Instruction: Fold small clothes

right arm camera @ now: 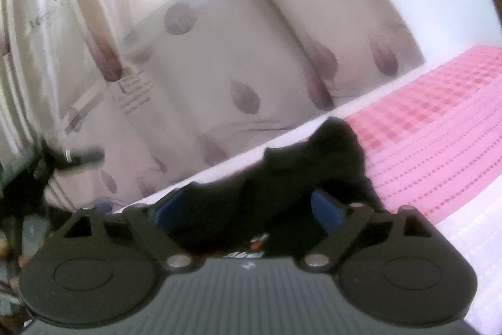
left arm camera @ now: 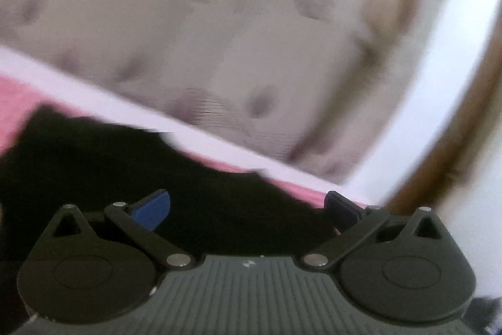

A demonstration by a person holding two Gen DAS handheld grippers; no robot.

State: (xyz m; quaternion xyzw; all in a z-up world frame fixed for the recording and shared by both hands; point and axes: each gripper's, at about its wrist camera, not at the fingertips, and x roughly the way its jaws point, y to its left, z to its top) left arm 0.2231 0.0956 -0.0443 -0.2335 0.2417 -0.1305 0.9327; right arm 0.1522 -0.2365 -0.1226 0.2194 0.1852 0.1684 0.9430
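Observation:
A black garment [left arm camera: 131, 165] lies on a pink checked cloth [left arm camera: 12, 102], low in the blurred left wrist view. My left gripper [left arm camera: 248, 206] is open just above it, blue pads [left arm camera: 153, 209] wide apart, nothing between them. In the right wrist view the same black garment [right arm camera: 301, 165] is bunched up between the blue pads [right arm camera: 326, 209] of my right gripper [right arm camera: 251, 206]. The jaws stand wide and the cloth fills the gap; I cannot tell if it is gripped.
The pink checked cloth [right arm camera: 433, 115] covers a white surface [right arm camera: 470, 256]. Behind it stand cream cushions with purple leaf prints [right arm camera: 226, 58]. A brown wooden frame [left arm camera: 455, 146] runs at the right. Dark clutter [right arm camera: 18, 209] sits at the far left.

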